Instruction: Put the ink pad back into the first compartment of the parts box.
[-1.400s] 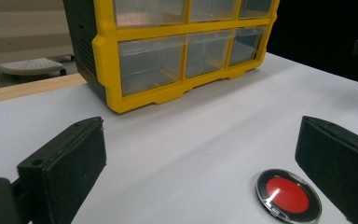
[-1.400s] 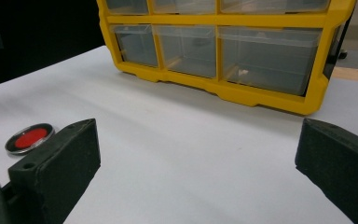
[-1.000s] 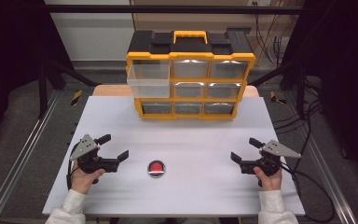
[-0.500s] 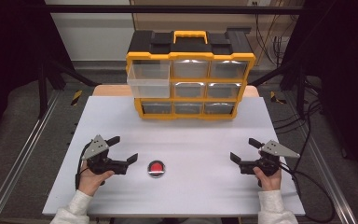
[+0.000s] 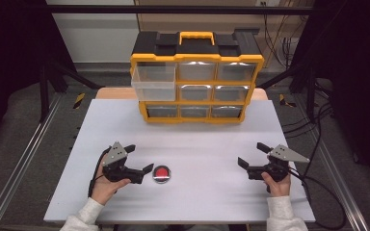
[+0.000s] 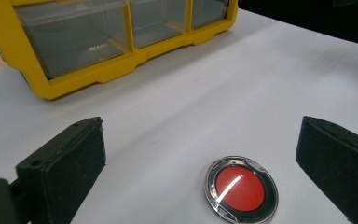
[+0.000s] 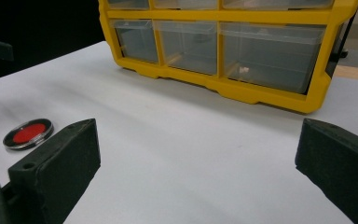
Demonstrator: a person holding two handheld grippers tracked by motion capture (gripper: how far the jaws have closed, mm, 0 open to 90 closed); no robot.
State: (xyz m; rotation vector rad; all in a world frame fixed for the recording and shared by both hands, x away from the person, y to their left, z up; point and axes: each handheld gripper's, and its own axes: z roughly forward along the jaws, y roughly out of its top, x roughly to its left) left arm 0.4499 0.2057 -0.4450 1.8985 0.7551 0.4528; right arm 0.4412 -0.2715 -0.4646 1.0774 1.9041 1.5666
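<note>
On the white table [image 5: 192, 139], near its front edge, a round red disc in a clear case [image 5: 162, 173] lies flat. At the disc's nine o'clock, just beside it, the left gripper [image 5: 139, 161] has its jaws spread wide, holding nothing. At three o'clock, well apart, the right gripper [image 5: 253, 155] is likewise wide and empty. At twelve o'clock stands a yellow drawer cabinet [image 5: 196, 86], its top-left drawer [image 5: 152, 85] pulled out.

1. One round red disc in a clear case [image 5: 162, 173] lies on the table.
2. One yellow-and-black drawer organiser [image 5: 197, 77], holding nine clear drawers in three rows of three.
3. One white table [image 5: 188, 139].
4. Two handheld grippers: left gripper [image 5: 140, 159], right gripper [image 5: 253, 155].
</note>
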